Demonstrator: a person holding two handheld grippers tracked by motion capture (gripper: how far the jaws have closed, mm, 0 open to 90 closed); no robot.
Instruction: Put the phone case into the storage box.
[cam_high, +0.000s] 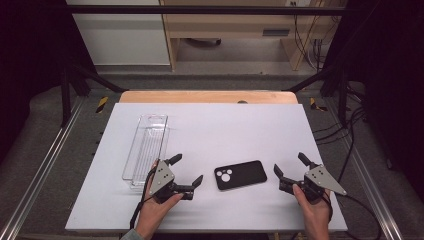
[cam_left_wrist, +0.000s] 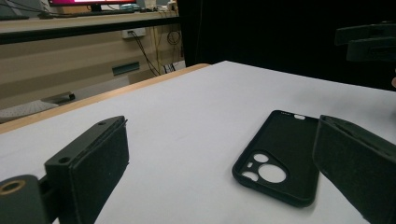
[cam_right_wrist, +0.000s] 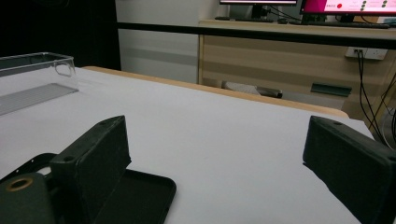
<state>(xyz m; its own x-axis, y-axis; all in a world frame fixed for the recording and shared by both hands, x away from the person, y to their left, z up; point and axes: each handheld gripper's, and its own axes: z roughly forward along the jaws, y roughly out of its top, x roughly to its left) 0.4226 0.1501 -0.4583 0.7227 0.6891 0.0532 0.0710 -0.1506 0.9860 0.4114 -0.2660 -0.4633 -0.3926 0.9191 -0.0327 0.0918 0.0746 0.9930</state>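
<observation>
While both grippers hover with jaws spread and empty, the black phone case (cam_high: 240, 175) lies flat on the white table (cam_high: 225, 130) between them, long axis running from left gripper (cam_high: 186, 170) to right gripper (cam_high: 290, 165), roughly equidistant from the 2.

Left tool (cam_high: 186, 171): black body, two black jaws, grey three-cornered plate on top with small dark holes. Black cable trails from it past wrist. Greyish-green sleeve cuff at left forearm. Right tool (cam_high: 290, 167): same black build, same grey plate with holes, black cable running off at right. Left gripper view: jaws are thick black blocks faced with matte dark pads (cam_left_wrist: 100, 177); brass-coloured ring set in black barrel at lower left. Right gripper view: same pads, same brass ring.
</observation>
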